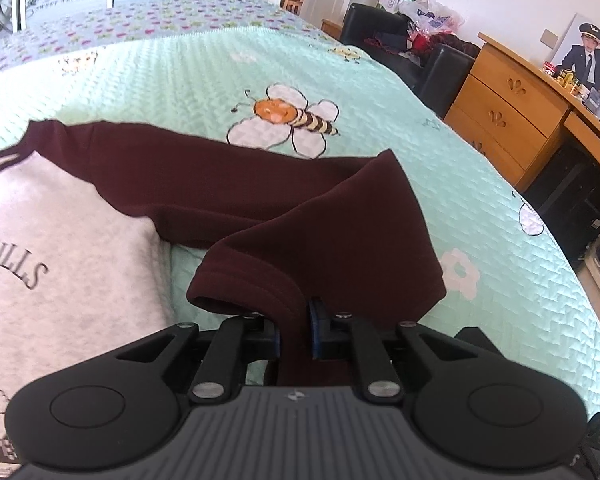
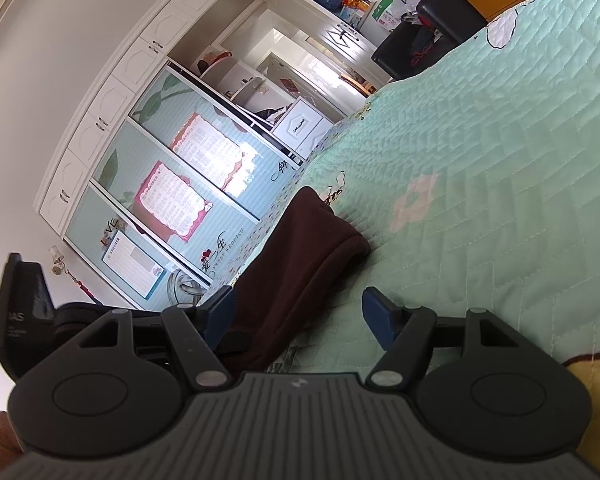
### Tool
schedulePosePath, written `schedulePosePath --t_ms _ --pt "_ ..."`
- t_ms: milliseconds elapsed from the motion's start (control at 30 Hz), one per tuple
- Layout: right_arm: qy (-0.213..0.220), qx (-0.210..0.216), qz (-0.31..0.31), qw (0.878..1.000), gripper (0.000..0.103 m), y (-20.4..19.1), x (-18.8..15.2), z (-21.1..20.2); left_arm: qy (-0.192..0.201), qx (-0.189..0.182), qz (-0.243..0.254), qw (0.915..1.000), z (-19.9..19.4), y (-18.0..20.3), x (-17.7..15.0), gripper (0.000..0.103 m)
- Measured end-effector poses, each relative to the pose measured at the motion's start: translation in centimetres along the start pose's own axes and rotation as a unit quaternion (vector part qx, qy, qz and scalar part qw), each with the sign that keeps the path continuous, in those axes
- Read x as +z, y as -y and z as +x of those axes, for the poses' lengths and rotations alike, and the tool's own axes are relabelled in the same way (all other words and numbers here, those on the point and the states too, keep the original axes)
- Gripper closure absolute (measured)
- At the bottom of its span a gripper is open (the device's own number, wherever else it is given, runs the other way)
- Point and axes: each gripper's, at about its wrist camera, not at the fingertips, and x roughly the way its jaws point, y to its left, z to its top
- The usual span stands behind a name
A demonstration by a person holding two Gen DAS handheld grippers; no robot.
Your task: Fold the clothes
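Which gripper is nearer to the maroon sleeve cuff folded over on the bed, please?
Left. The left gripper is shut on the maroon sleeve just beside its cuff. The right gripper is open, with maroon fabric between its fingers, ungripped.

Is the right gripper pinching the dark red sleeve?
No, the right gripper is wide open, and the maroon sleeve only lies between its blue pads without being squeezed.

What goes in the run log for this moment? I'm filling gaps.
step: sleeve fold | left gripper: shut on maroon sleeve | right gripper: open, other sleeve between jaws | surface: green quilt
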Motion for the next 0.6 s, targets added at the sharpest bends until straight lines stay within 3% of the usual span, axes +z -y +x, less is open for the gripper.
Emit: schedulePosePath --t_ms 133,400,600 --pt "0.001 0.000 0.001 1.000 0.032 -0.1 -0.1 -0.1 0.007 0.008 0.003 0.9999 -0.7 -0.2 0.3 0.091" --pt "0.007 0.009 0.008 1.000 0.032 0.2 0.0 -0.4 -0.028 0.015 -0.023 0.9992 1.0 -2.3 0.0 0.091" --pt "0.008 0.012 0.013 1.000 0.032 0.4 0.0 -0.4 -0.028 0.026 -0.001 0.9993 1.6 -1.8 -0.6 0.091"
